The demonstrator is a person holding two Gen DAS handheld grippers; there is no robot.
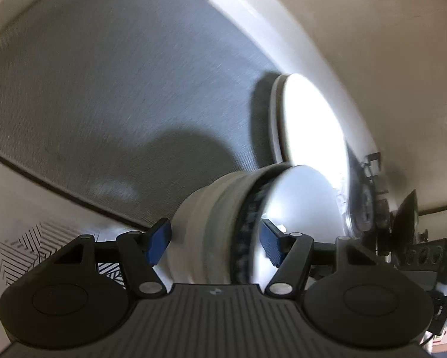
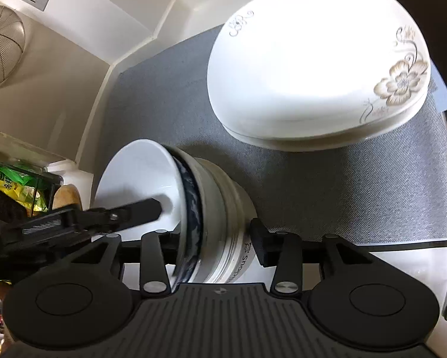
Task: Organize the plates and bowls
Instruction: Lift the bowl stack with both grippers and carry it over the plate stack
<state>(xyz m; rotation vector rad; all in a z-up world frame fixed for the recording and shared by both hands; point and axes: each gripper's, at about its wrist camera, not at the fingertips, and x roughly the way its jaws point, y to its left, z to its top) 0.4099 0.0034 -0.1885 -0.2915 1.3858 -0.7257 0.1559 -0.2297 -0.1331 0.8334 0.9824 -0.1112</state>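
A nested stack of white bowls (image 1: 211, 208), the top one with a dark blue patterned rim, rests on a grey mat (image 1: 104, 89). My left gripper (image 1: 214, 243) is shut on the stack, one blue pad on its outer wall and the other inside the top bowl. In the right wrist view that inner finger (image 2: 140, 208) reaches into the bowl stack (image 2: 217, 197). My right gripper (image 2: 216, 235) straddles the stack low down. Its right pad (image 2: 257, 238) lies close beside the foot, and its left finger is hidden behind the rim. Beyond sits a stack of white flowered plates (image 2: 312, 68), also visible from the left wrist (image 1: 309, 125).
The grey mat (image 2: 327, 197) lies in a white recess with raised walls (image 2: 163, 24). A wire strainer (image 2: 2, 47) hangs at the far left, with a green packet (image 2: 11, 185) in a rack below it. A striped patterned surface (image 1: 23, 250) lies beside the mat's edge.
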